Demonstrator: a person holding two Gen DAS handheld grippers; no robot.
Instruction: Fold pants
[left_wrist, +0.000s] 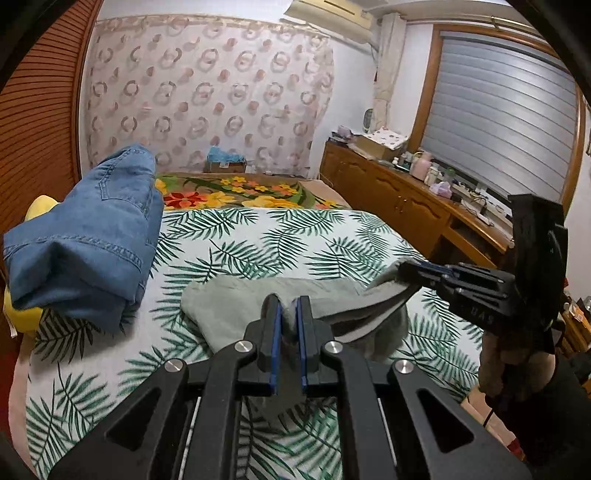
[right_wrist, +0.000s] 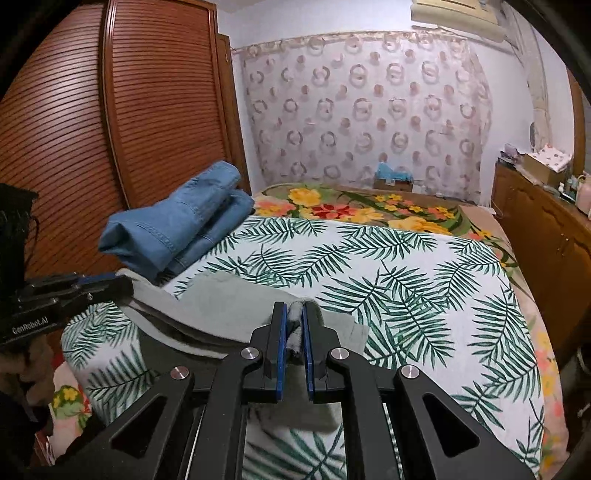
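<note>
On the bed, over a white sheet printed with green palm fronds (left_wrist: 280, 240), lie the soft grey-green fabric pants (left_wrist: 236, 295), partly spread flat and partly lifted at two places. The left tool (left_wrist: 289, 306) has its two blue-lined black fingers pressed together on a pinch of the grey-green cloth at the near edge of the garment, the fabric bunched between the pads. The right tool (left_wrist: 410, 271), seen from the left wrist view coming in from the right side, is likewise clamped on the pants, holding a corner raised off the sheet so that the layers hang open beneath it.

From the right wrist view, the right tool (right_wrist: 294, 312) grips a thick fold of the same pants (right_wrist: 229, 306) between its blue pads, and the left tool (right_wrist: 110, 286) shows at the left edge, closed on the far end of the cloth. The fabric sags between the two tools.

A stack of folded blue denim jeans (left_wrist: 88, 236) rests near the left side of the bed, well apart from the grey-green pants, partly over a yellow cushion (left_wrist: 40, 208). Beyond the palm sheet lies a bright floral blanket (left_wrist: 229, 194). A wooden sideboard (left_wrist: 399, 192) crowded with small items runs along the right wall.
</note>
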